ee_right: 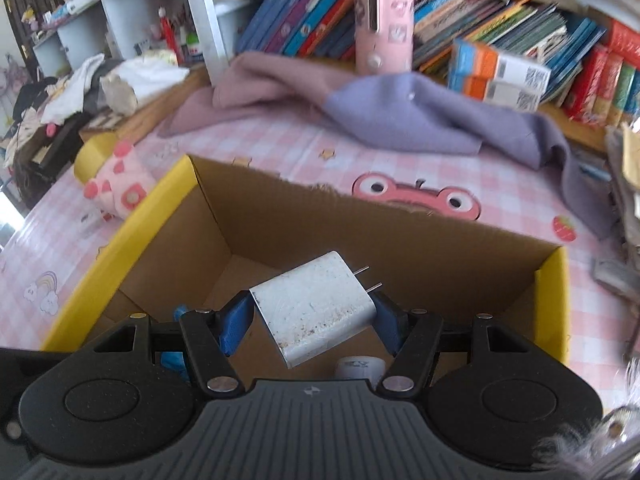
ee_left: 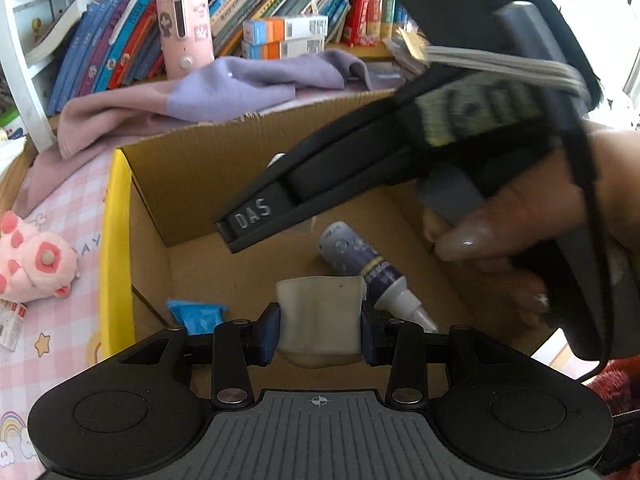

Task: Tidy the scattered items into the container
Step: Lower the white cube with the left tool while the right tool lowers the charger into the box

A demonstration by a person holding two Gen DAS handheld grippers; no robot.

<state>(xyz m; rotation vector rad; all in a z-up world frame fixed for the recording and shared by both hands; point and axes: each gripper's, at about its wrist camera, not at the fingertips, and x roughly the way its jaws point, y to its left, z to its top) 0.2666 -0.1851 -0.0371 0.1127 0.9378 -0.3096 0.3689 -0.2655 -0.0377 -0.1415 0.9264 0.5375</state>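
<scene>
Left wrist view: left claw clamped on pale soft pouch above cardboard box. Right wrist view: right claw clamped on white charger.

Right claw clamps a white charger over the cardboard box.

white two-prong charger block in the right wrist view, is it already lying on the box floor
No, the white two-prong charger block is clamped between the right gripper pads above the open cardboard box.
</scene>
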